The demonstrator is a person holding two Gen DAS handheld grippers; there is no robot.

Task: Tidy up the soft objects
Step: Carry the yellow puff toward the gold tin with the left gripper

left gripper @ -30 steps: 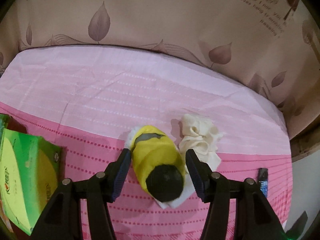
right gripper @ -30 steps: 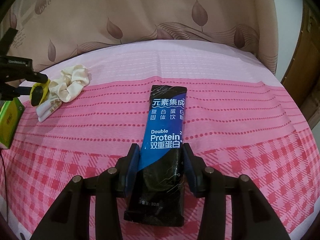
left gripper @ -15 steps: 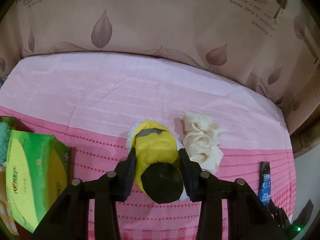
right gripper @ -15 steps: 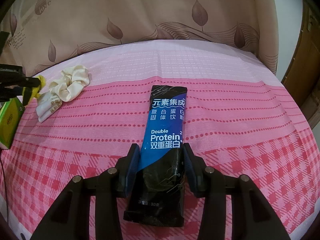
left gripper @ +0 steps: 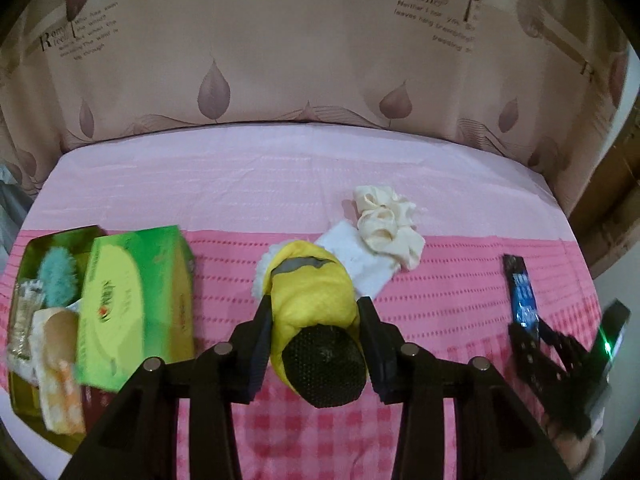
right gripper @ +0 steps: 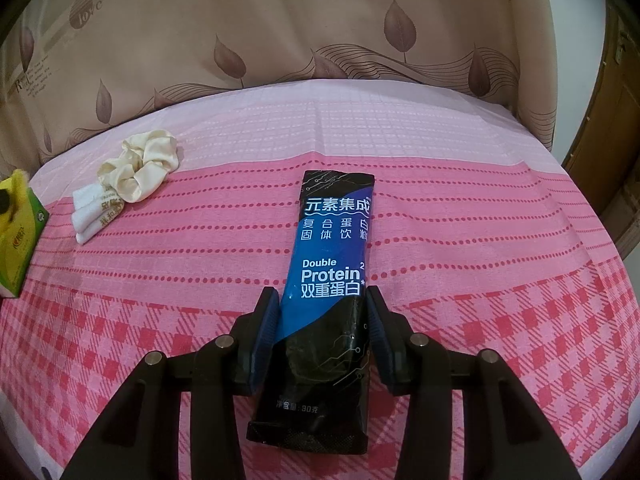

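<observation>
My left gripper (left gripper: 314, 312) is shut on a yellow plush toy (left gripper: 310, 292) with a grey band and a black end, held above the pink cloth. A cream scrunchie (left gripper: 386, 226) and a white folded cloth (left gripper: 358, 266) lie just beyond it; both also show in the right wrist view, scrunchie (right gripper: 138, 168) and cloth (right gripper: 90, 214). My right gripper (right gripper: 322, 304) is shut on a blue and black protein sachet (right gripper: 328, 264) that rests on the cloth. The sachet and right gripper show at the right of the left wrist view (left gripper: 522, 296).
A green tissue box (left gripper: 136, 304) stands at the left, next to a green tray (left gripper: 24, 404) holding a teal fluffy item, a wrapped packet and a pale soft item. A leaf-print curtain (left gripper: 320, 60) hangs behind the table. A wooden door (right gripper: 624, 152) is at the right.
My left gripper closed on the yellow plush toy, lifted it off the white cloth and drew back toward the near left. The right gripper and sachet stayed still.
</observation>
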